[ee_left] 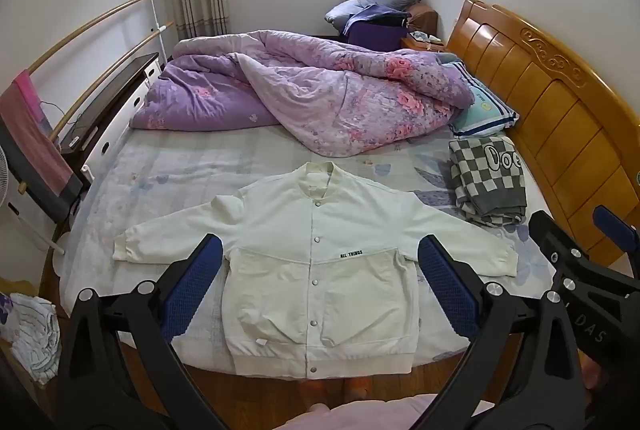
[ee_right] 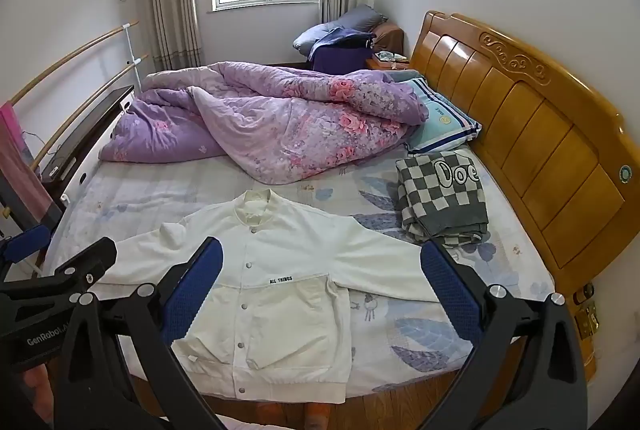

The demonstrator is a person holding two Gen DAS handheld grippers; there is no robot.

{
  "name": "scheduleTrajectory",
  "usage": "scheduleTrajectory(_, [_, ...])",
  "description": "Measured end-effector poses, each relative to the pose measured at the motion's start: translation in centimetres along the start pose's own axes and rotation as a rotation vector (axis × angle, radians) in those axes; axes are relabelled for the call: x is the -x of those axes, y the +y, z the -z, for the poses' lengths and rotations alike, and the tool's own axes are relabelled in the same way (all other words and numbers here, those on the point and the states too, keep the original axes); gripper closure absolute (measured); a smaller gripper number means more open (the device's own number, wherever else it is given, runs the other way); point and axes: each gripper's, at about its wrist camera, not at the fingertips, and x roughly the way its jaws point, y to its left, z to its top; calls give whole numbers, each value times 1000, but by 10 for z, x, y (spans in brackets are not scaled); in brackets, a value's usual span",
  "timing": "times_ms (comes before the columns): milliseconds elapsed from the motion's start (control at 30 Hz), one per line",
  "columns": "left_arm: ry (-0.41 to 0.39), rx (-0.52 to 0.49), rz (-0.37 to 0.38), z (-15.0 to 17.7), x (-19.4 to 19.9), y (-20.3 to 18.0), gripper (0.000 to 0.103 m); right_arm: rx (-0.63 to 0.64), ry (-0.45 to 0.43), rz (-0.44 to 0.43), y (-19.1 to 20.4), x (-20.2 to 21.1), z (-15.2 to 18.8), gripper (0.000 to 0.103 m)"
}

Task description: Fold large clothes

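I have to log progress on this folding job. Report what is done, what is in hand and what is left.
Done: the white snap-button jacket lies flat, front up, sleeves spread on the pale patterned bed sheet; a grey-and-white checkered garment sits folded near the wooden headboard.
In hand: nothing; the left gripper and right gripper hover open above the jacket.
Left: every fold of the jacket.

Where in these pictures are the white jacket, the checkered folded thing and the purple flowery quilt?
white jacket (ee_left: 320, 270): left wrist view, on its buttoned front.
checkered folded cloth (ee_right: 440, 198): right wrist view, on its checked top face.
purple flowery quilt (ee_left: 320, 98): left wrist view, on its rumpled middle.
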Motion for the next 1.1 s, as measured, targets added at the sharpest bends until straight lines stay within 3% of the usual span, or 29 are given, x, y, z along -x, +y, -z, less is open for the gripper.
scheduleTrajectory(1100, [35, 5, 7, 4, -6, 2, 5, -10, 30, -22, 2, -9, 11, 7])
